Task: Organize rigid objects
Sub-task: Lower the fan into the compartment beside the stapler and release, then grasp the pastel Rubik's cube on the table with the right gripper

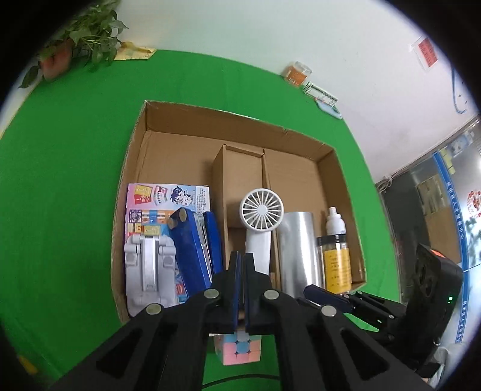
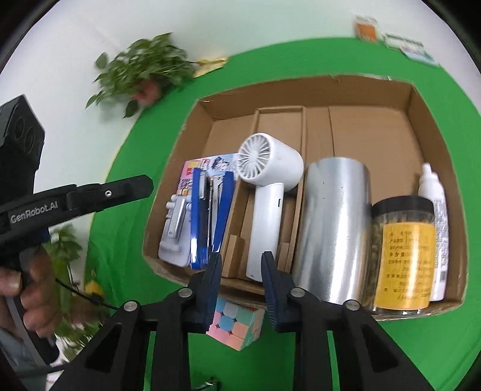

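A cardboard box (image 1: 132,168) (image 2: 433,120) on a green table holds a white handheld fan (image 1: 260,222) (image 2: 270,192), a silver cylinder (image 1: 297,249) (image 2: 333,228), a yellow-labelled jar (image 1: 335,261) (image 2: 402,252), a white spray bottle (image 1: 335,221) (image 2: 433,192), a blue stapler (image 1: 195,243) (image 2: 210,210), a grey stand (image 1: 148,264) (image 2: 176,228) and a colourful card (image 1: 168,198). A pastel puzzle cube (image 1: 240,347) (image 2: 237,324) lies on the table in front of the box. My left gripper (image 1: 242,261) is shut and empty above the cube. My right gripper (image 2: 240,261) is open, its fingers either side of the cube.
A potted plant (image 1: 81,36) (image 2: 144,72) stands at the table's far left. An orange jar (image 1: 296,73) (image 2: 365,28) and small packages (image 1: 323,96) lie at the far edge by the wall. A cardboard divider (image 1: 240,168) splits the box.
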`<state>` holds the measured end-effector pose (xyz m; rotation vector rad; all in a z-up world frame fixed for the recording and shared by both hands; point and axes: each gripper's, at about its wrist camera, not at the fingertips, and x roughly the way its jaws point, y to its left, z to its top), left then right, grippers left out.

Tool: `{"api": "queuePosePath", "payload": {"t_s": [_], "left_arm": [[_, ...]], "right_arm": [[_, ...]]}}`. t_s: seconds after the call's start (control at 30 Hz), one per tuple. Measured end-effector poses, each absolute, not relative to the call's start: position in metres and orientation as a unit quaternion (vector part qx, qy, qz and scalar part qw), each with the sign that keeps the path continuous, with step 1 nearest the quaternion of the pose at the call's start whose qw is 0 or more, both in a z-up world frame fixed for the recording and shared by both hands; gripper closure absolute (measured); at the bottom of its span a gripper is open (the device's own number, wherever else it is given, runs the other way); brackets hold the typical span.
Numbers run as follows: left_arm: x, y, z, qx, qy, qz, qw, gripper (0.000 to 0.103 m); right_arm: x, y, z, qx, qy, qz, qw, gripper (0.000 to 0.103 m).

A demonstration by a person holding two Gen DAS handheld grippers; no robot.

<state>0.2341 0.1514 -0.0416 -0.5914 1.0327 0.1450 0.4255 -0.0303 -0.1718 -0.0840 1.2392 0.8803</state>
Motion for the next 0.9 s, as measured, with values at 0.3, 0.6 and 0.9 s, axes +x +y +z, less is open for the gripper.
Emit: {"api": "queuePosePath", "payload": {"t_s": [0.3,0.6,0.9], "left_arm": [[0.176,0.195,-0.087,-0.347,0.498,0.169,0.776,0.024],[0.149,0.216,-0.151,-0.389,0.548,0.189,0.716,0.069],[0.157,0.204,-0.150,-0.365,0.568,0.174,0.717,0.090]], "right_arm": [[0.438,-0.104,-0.198,-0.026,0.574,0.277,0.770,0.029],[0.456,-0.148,-0.196,-0.057,0.555,0.241,0.794,0.028],[0.385,-0.107,-0.190,-0.106,0.549,0.371,0.742,0.032]]}}
